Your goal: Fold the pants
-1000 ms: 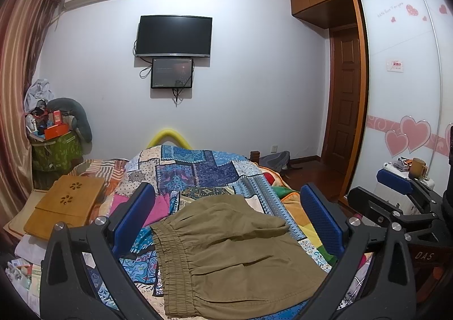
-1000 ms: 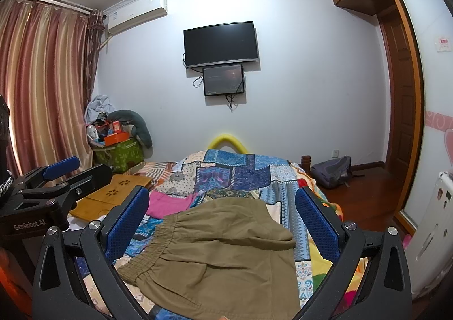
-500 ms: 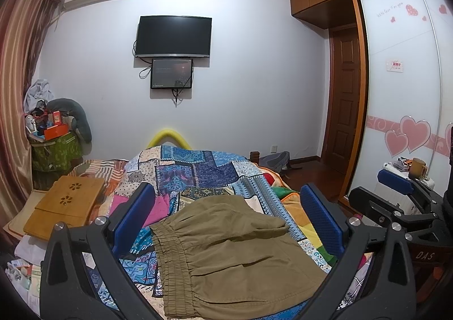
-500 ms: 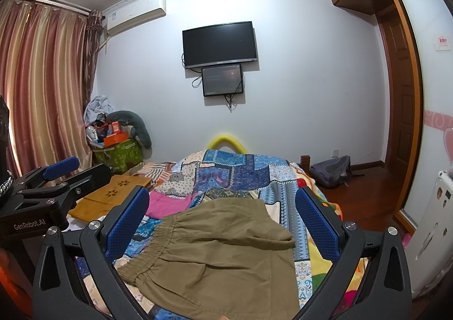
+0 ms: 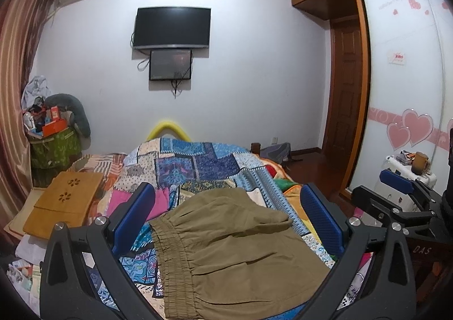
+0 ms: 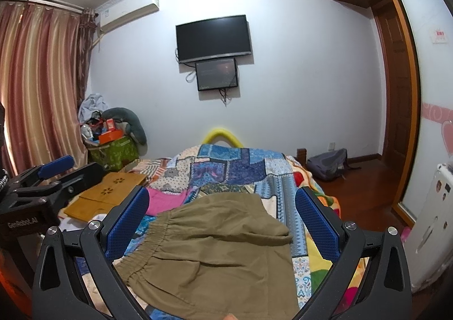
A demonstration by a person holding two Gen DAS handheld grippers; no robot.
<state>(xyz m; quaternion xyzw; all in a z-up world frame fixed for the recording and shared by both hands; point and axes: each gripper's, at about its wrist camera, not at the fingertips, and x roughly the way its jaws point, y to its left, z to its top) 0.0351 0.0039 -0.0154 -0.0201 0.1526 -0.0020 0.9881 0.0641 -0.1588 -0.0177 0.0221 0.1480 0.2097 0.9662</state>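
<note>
The olive-green cotton pants with a gathered elastic waistband lie on the patchwork quilt in blue, pink and cream that covers the bed, in the near half of it and directly ahead of both tools. Compared with the views from one second and half a second ago, almost nothing has changed: the garment keeps the same outline, the waistband runs along its left edge, and one rounded fold of cloth lies across the upper part. The left gripper hangs above the pants with its blue-padded jaws spread wide and nothing between them. The right gripper is in the same condition: jaws fully apart, no cloth held, pads clear of the fabric. Each tool is visible at the edge of the other's view, so the two sit side by side at similar height. The absence of motion indicates a pause between steps, not a grasp in progress. The pants appear partly folded; whether a further fold is required cannot be determined from these views. The carved wooden lap tray on the left of the bed is well apart from the garment.
</note>
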